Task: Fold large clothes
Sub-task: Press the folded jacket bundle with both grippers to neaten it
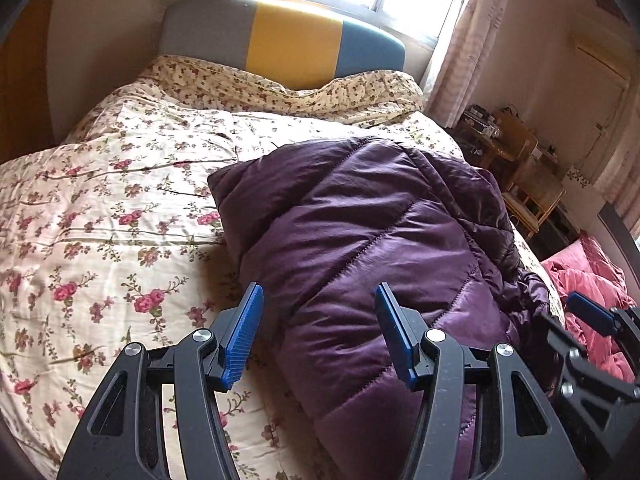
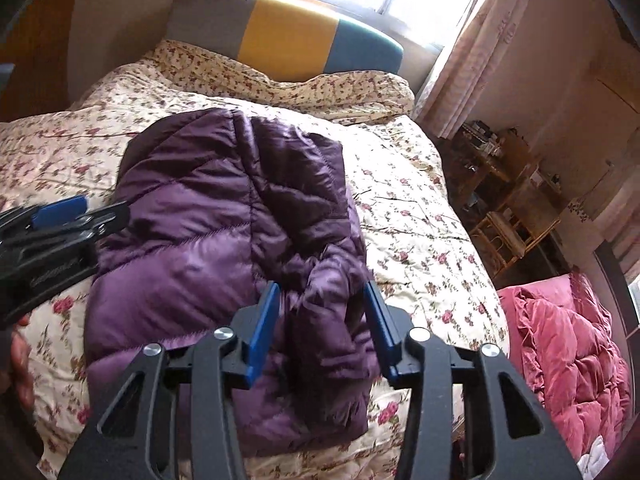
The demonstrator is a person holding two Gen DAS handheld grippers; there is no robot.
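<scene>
A purple quilted jacket [image 2: 224,240], already folded into a thick bundle, is laid on the floral bedspread [image 1: 100,216] with its long axis running from the near edge of the bed toward the striped headboard [image 1: 288,40]. Both grippers are held above the near end of that bundle and are pointed down along it. The left gripper [image 1: 320,332] is set over the jacket's left margin, so that one blue pad is seen over bare bedspread and the other over purple fabric; its jaws are held well apart, and nothing is pinched between them. The right gripper [image 2: 320,328] is placed over the crumpled right-hand fold, a ridge of loose fabric being framed between its pads; the jaws stand apart, narrower than the left ones, and no pressing of the pads on the cloth can be made out, though motion blur on the fabric there leaves contact uncertain. The rumpled right side is judged to be nearer the right gripper, so any tidying or further fold across the long axis would probably be begun from that side. A pink quilt [image 2: 560,344] is left well clear to the right.
</scene>
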